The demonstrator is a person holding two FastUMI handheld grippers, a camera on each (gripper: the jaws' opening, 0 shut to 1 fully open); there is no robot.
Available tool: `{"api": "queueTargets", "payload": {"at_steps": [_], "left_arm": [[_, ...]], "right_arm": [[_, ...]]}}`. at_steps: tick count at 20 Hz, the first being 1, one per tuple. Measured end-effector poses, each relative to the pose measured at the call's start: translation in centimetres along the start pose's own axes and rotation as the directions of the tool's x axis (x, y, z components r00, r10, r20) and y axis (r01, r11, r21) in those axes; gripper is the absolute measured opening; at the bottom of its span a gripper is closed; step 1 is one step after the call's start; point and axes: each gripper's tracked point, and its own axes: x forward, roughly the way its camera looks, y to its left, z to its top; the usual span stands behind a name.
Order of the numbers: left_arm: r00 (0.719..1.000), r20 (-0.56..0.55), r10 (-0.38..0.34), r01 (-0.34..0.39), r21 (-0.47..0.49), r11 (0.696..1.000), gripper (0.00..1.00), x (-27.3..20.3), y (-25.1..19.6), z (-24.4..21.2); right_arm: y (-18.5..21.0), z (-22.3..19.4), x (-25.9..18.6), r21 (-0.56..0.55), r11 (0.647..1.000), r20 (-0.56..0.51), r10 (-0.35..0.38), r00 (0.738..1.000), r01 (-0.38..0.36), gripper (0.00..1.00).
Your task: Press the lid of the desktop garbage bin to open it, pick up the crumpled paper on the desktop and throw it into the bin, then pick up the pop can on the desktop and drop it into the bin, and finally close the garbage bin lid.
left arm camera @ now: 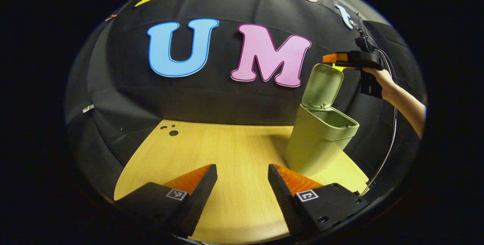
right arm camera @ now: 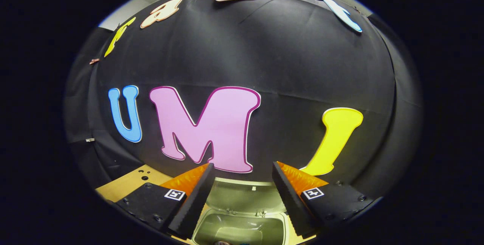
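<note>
Your left gripper (left arm camera: 242, 196) shows two wedge-shaped fingers with ribbed inner faces, each block carrying a square coded marker and small screws. Your right gripper (right arm camera: 242, 196) matches it, and a thin cable (left arm camera: 391, 131) trails below your bare forearm (left arm camera: 406, 105).

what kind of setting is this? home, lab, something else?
Likely a staged data-collection booth, not a home: a black cloth wall backs a bare wooden table, with one green desktop bin, lid open, as prop, and a hand holding the right gripper above it.
</note>
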Motion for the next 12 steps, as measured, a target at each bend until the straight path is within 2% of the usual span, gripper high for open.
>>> {"api": "queueTargets", "payload": {"at_steps": [5,12], "left_arm": [[1.000,-0.007,0.011,-0.011,-0.009,1.000,0.89,-0.2,0.3,-0.2],[1.000,-0.006,-0.017,0.017,-0.003,1.000,0.89,0.2,-0.3,0.1]], "right_arm": [[0.0,-0.7,-0.1,0.055,0.998,-0.034,0.016,0.999,-0.014,0.96],[0.5,-2.3,-3.4,0.090,0.995,-0.064,0.050,0.997,-0.045,0.96]]}}
